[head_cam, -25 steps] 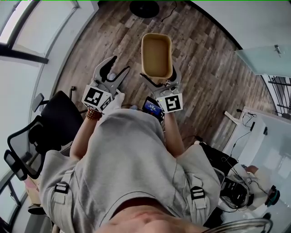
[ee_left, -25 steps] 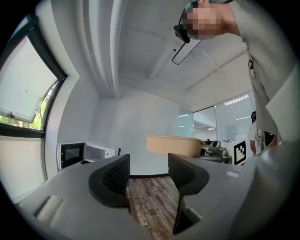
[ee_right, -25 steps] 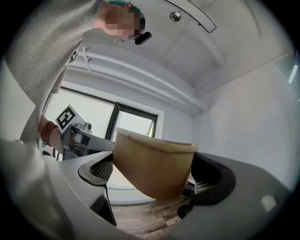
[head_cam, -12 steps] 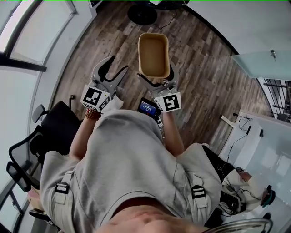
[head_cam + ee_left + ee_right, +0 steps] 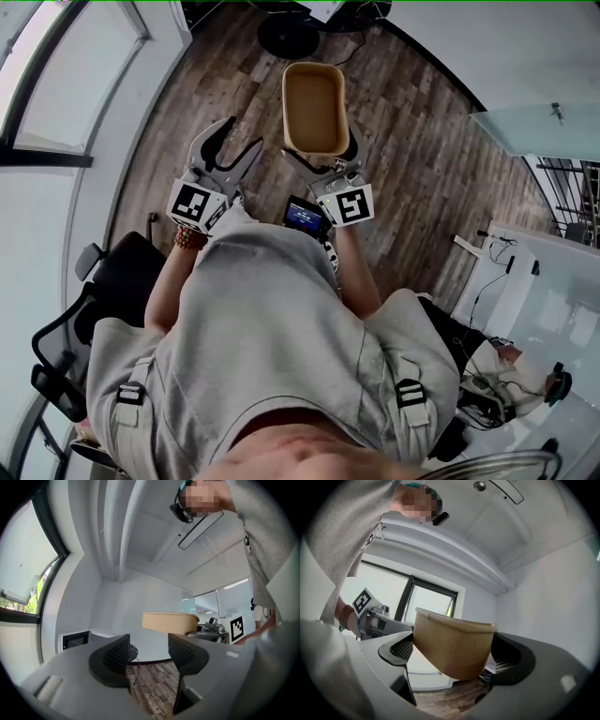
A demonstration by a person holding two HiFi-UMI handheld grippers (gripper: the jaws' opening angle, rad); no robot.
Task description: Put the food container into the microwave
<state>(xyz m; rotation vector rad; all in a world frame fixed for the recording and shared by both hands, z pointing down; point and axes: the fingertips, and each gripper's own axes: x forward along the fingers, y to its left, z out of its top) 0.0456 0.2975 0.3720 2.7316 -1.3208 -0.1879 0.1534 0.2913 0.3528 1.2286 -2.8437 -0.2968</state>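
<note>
The right hand-held gripper (image 5: 322,152) clenched the near end of the open tan food container (image 5: 314,105), which was carried in the air over the wooden floor (image 5: 422,150). Beside it, the left hand-held gripper (image 5: 242,136) had its 2 jaws apart, nothing between them.

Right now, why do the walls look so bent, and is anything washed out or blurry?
Head view: the wide-angle lens curves the wood floor and window frame toward the edges. Left gripper view: the ceiling beams bow, the corners go black, and the window pane is bright. Right gripper view: the window behind the food container is washed out white.
</note>
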